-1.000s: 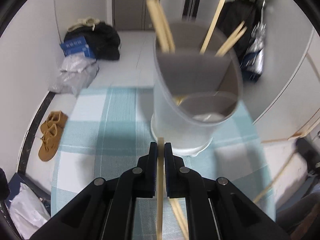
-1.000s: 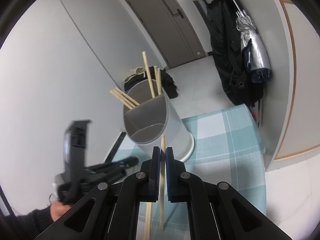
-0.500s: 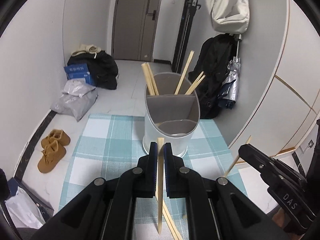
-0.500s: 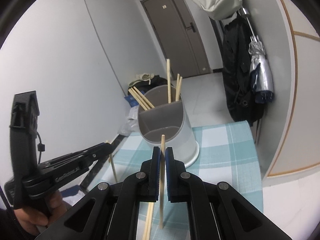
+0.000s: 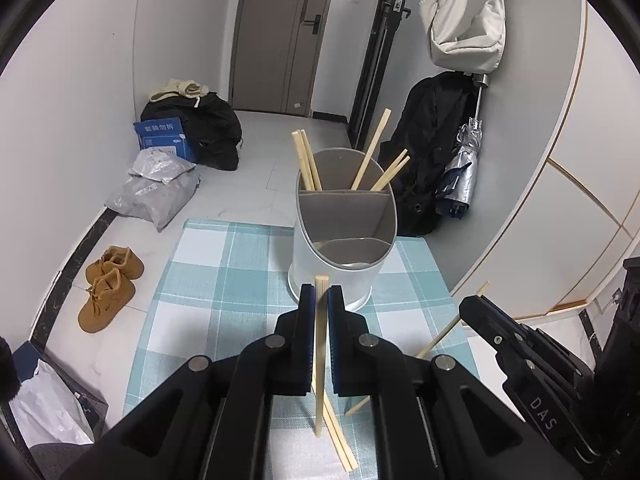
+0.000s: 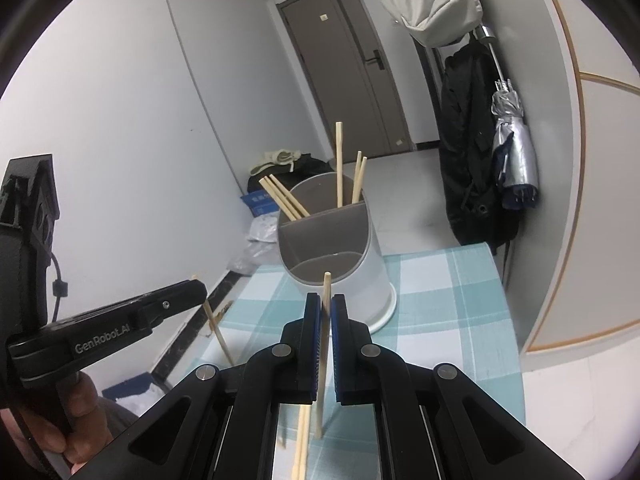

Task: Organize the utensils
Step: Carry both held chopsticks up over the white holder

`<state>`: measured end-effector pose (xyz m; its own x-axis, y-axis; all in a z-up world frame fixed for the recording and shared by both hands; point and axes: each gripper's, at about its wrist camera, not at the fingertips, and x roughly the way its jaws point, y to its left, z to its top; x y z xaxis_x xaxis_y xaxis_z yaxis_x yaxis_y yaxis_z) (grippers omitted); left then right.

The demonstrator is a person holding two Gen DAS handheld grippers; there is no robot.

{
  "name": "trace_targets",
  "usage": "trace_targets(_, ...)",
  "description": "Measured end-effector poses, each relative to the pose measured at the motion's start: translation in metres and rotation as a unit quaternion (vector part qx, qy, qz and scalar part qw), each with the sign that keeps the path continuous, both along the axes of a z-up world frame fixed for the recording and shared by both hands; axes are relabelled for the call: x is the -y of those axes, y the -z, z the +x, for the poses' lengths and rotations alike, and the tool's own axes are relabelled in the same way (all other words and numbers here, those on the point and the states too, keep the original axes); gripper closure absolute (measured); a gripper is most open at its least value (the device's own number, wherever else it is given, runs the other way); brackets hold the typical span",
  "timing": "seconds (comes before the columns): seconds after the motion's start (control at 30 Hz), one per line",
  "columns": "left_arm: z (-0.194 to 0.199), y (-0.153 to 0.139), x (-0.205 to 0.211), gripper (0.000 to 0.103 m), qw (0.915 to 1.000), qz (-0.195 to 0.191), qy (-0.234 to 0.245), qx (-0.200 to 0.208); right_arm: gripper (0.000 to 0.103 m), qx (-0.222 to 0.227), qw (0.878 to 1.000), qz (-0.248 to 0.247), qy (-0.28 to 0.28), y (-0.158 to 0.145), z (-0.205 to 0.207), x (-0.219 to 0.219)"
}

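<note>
Now, operator — your scene by parts:
Left hand-held gripper point(image 5: 321, 300): black jaws with blue ribbed pads, clamped on one pale wooden chopstick point(image 5: 319, 360), slim and square-cut.
Right hand-held gripper point(image 6: 326, 308): same build, pinching a second chopstick point(image 6: 323, 356) upright.
Holder point(image 5: 340, 240): smooth white oval tub with grey divider — five sticks lean in its far compartments.
Worktop point(image 5: 224, 272): woven teal-check cloth; loose chopsticks point(image 5: 340, 436) lie below your left hand-held gripper.

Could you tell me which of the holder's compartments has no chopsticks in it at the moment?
The large front compartment of the utensil holder, nearest the grippers, has none; both smaller rear ones hold chopsticks.
</note>
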<state>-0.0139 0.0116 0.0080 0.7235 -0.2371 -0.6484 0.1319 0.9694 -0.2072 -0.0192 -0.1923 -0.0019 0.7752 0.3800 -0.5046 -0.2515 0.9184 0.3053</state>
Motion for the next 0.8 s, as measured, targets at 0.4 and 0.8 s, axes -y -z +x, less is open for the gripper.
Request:
trace_targets(0.4,0.002,-0.024,-0.001,0.101,0.9995,-0.009,0.032,-0.001,0.099,0.011,1.000,0.001,-0.012,-0.015,0.005,-0.012)
trace_targets(0.8,0.025,-0.075,0.003,0.101,0.9983,-0.029,0.051,0.008,0.099,0.043,0.999,0.006,-0.022,-0.069,0.027,-0.013)
